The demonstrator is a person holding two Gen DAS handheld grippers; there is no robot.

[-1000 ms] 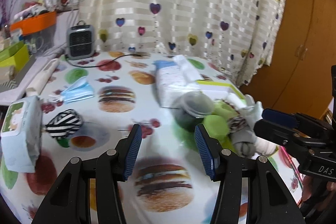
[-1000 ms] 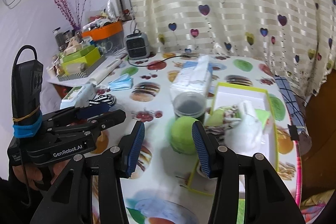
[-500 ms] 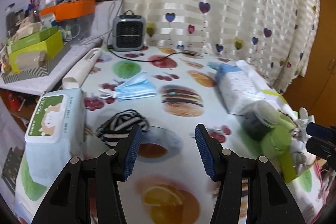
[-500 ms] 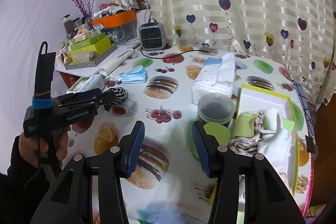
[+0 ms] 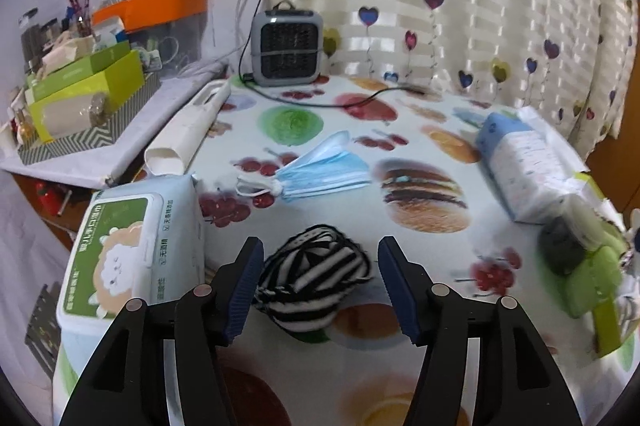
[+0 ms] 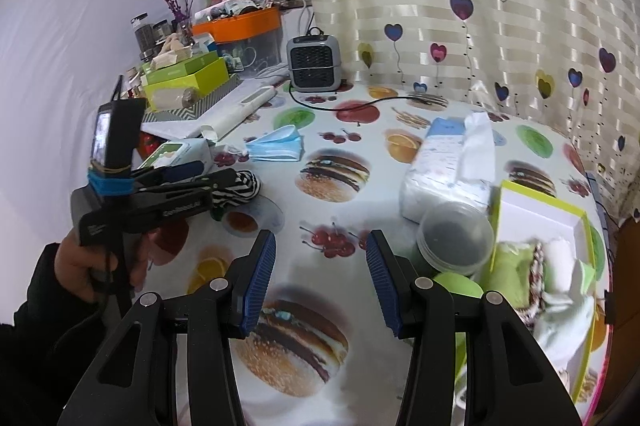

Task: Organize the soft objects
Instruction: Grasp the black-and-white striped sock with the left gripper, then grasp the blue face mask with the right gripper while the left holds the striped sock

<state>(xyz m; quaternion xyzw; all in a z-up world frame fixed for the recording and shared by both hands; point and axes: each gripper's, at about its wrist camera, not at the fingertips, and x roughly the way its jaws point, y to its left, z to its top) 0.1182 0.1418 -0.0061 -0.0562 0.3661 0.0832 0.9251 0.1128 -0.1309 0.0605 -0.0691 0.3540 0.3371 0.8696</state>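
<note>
A black-and-white striped cloth (image 5: 314, 276) lies bunched on the printed tablecloth, between the open fingers of my left gripper (image 5: 320, 282); I cannot tell if they touch it. In the right wrist view the left gripper (image 6: 188, 172) hovers at the striped cloth (image 6: 240, 186). My right gripper (image 6: 320, 280) is open and empty above the table's middle. A lime-edged white tray (image 6: 540, 210) at the right holds green, striped and white soft items (image 6: 536, 266). A blue face mask (image 5: 320, 174) lies further back.
A wet-wipes pack (image 5: 128, 258) sits just left of the striped cloth. A tissue pack (image 6: 452, 162), a dark lidded tub (image 6: 454, 238), a green round item (image 6: 456, 284), a small grey heater (image 5: 286, 48) with its cord, and a cluttered side shelf (image 5: 80, 94) surround the area.
My left gripper has swung left and moved in on the striped cloth, which now sits between its fingers. My right gripper has pulled back from the tray and tub.
</note>
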